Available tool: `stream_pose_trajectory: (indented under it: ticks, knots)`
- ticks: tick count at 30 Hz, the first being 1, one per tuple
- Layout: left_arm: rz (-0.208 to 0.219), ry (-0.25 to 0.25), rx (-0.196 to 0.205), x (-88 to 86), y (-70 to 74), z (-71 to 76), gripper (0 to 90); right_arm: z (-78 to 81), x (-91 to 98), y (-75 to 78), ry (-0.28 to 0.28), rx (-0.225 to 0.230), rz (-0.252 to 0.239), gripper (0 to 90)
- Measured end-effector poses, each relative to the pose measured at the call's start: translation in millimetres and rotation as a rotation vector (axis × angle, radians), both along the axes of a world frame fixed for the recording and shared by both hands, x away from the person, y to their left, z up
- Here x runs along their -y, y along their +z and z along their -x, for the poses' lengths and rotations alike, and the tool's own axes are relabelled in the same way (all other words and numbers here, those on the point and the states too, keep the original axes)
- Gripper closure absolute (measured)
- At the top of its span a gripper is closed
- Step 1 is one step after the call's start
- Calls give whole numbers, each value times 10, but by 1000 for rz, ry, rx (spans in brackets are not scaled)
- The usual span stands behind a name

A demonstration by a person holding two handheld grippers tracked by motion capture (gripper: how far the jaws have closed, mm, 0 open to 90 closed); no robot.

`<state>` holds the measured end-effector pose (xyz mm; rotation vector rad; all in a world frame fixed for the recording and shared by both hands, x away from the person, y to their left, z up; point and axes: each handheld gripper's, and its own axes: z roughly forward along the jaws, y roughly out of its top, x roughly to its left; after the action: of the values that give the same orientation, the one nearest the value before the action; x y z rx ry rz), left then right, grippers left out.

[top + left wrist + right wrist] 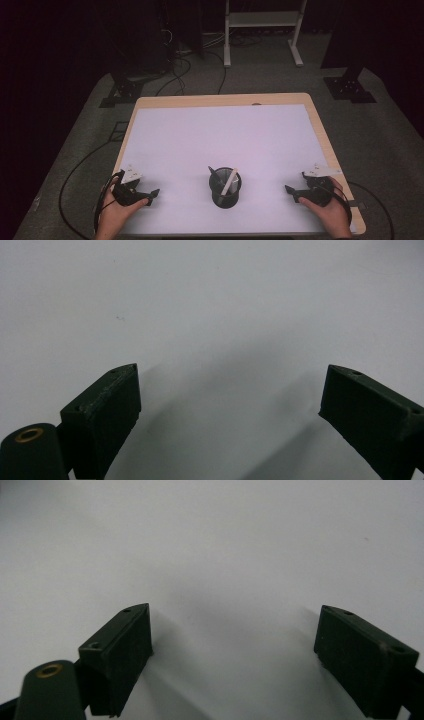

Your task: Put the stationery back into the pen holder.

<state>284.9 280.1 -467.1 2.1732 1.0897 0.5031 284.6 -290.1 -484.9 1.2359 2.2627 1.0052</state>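
I have the black pen cup [225, 189] near the table's [310, 102] front edge, midway between both hand-held grippers; left [155, 192] and right [288, 190] gape empty; it looks light, rigid, tippable; I'd pinch its rim, or the slim white stick [229, 183] inside.

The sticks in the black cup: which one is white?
In the black mesh pen cup, the white one is the flat stick leaning to the right side. The other, a dark pointed pen, leans left at the rim.
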Motion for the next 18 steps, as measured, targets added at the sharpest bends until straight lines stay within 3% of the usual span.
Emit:
stream_pose_trajectory:
  ticks: [4,11,18]
  knots:
    - [-15,9,-5,0,-49,-8,87,0,0,0,0,0,0,143]
    - [25,23,-1,-47,-96,-15,39,0,-1,0,0,0,0,143]
    - [30,26,4,-50,-106,-10,30,1,-1,0,0,1,1,143]
